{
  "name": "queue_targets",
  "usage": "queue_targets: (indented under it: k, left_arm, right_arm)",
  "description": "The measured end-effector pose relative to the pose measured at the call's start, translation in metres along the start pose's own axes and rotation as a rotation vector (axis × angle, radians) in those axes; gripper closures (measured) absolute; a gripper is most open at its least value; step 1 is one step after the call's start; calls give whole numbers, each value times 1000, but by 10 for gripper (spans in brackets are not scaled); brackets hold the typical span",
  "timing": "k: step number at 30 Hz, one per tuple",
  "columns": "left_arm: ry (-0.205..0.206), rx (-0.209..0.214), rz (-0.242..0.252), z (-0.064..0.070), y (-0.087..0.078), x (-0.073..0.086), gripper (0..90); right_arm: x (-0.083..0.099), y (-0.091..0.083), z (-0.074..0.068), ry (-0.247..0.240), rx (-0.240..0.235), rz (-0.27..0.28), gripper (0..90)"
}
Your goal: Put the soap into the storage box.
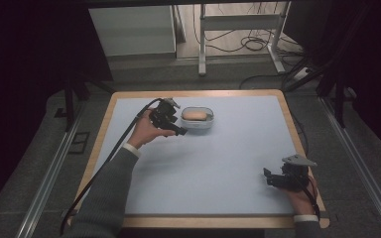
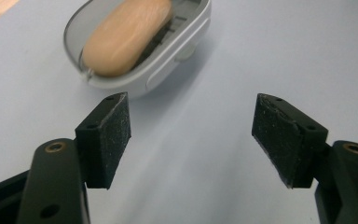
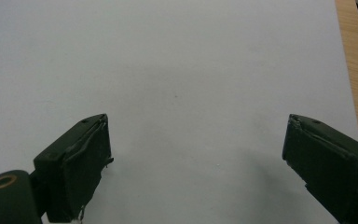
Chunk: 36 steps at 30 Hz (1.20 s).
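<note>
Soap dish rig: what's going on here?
A person holds a gripper in each hand at the table. The left gripper, jaws open, sits just short of a white soap dish holding a peach-coloured bar. The right gripper, jaws also open, rests over bare mat near the right front corner.
</note>
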<state>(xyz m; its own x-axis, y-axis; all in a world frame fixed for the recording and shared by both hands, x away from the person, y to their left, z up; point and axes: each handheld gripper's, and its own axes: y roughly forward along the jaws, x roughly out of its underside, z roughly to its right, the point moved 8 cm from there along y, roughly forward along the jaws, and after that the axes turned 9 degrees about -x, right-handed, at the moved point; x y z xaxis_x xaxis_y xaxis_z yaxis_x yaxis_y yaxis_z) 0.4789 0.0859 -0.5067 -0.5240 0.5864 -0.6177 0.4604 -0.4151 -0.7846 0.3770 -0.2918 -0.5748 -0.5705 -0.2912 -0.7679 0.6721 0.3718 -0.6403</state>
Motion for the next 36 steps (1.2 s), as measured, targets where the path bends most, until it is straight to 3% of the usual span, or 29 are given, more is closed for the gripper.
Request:
queue_targets:
  k: [5, 9, 11, 12, 18, 26, 36]
  left_arm:
    - [-25, -29, 22, 2, -15, 19, 276]
    - [-33, -31, 36, 6, -22, 28, 271]
    - [-51, -34, 45, 9, -26, 41, 267]
    - [-51, -34, 45, 9, -26, 41, 263]
    - [-103, -55, 42, 13, -29, 75, 242]
    - [-131, -76, 40, 21, -32, 112, 218]
    - [-152, -108, 14, 28, -30, 144, 207]
  right_arm:
    - [-1, 0, -1, -5, -1, 2, 76]
    - [-2, -1, -2, -4, -2, 5, 76]
    - [-2, -1, -2, -4, -2, 6, 76]
    - [-2, -1, -2, -4, -2, 6, 76]
    - [-2, -2, -2, -3, -2, 8, 76]
    - [-2, -2, -2, -3, -2, 7, 76]
    - [-3, -1, -4, -7, -6, 7, 76]
